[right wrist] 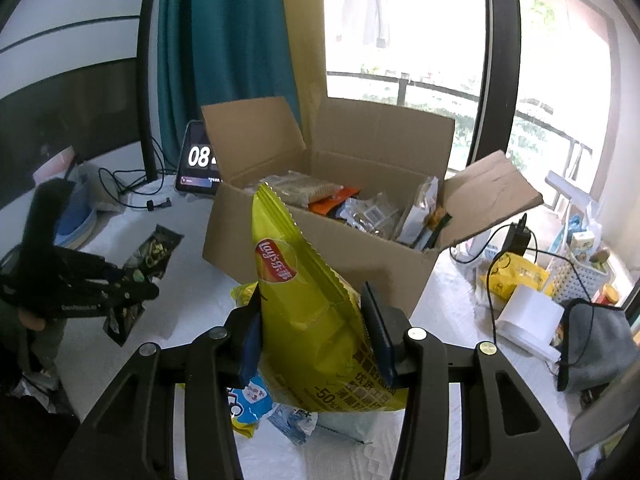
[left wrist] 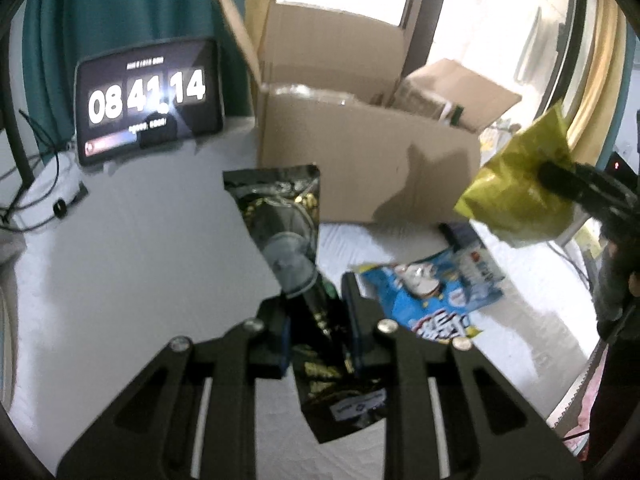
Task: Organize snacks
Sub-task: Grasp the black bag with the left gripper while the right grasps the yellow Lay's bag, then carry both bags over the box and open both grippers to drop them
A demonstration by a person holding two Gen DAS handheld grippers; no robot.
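Left hand-held gripper (left wrist: 316,320): jaws narrowed onto a black snack pouch (left wrist: 288,232), pads pressing on its lower half. The pouch hangs clear of the white tabletop (left wrist: 140,248), tilted, its top edge pointing toward the cardboard box (left wrist: 360,172). The left wrist view is blurred, so print on the pouch cannot be read.

Right hand-held gripper (right wrist: 316,336): jaws part open and clamped on a yellow chip bag (right wrist: 308,300) – blue pads against both sides of the bag's middle. The bag stands upright between the fingers, its serrated top edge in front of the box's near wall, its bottom above the tabletop. In the left wrist view the same bag shows at the right, held up beside the box.

Cardboard box: stands on the tabletop with all flaps open; several packets lie inside (orange, clear and white wrappers are visible in the right wrist view).

On the tabletop in front of the box lies a blue snack packet (left wrist: 436,288), flat, just right of the left gripper's fingers. More small blue and yellow packets (right wrist: 256,404) lie beneath the chip bag.

A clock display (left wrist: 150,100) stands left of the box, a little apart from it.
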